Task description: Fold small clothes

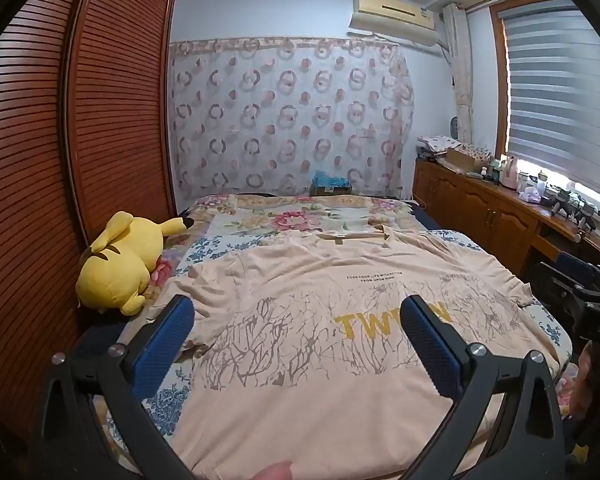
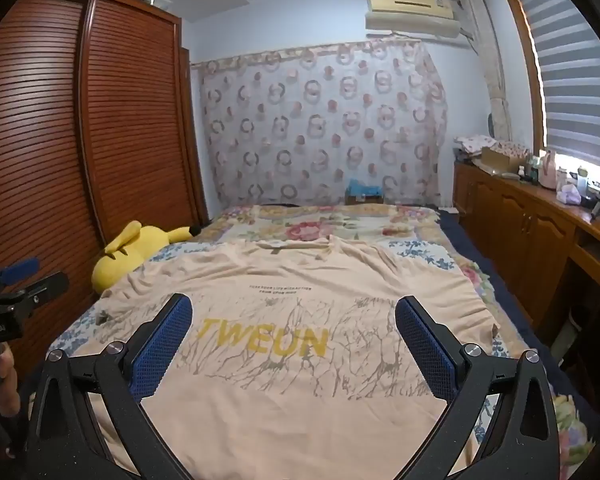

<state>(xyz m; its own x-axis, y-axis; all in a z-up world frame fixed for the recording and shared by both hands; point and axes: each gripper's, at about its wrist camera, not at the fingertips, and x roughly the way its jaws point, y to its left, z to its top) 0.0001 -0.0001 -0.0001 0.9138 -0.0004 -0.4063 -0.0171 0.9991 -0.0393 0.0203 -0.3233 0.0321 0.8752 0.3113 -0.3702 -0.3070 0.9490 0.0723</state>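
Lying flat on the bed (image 1: 440, 216), the T-shirt (image 1: 300, 300) spreads beneath both wide-open grippers, left gripper (image 1: 300, 316) and right gripper (image 2: 294, 316).

T-shirt (image 2: 284, 320), plush toy (image 1: 118, 264) on bed (image 2: 332, 224)

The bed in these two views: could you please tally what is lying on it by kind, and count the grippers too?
Beige T-shirt printed TWEUN, spread flat: 1
Yellow Pikachu plush, at the bed's left edge by the wardrobe: 1
Floral bedspread underneath: 1
Grippers, both open above the shirt: 2, left gripper and right gripper
Total: 5
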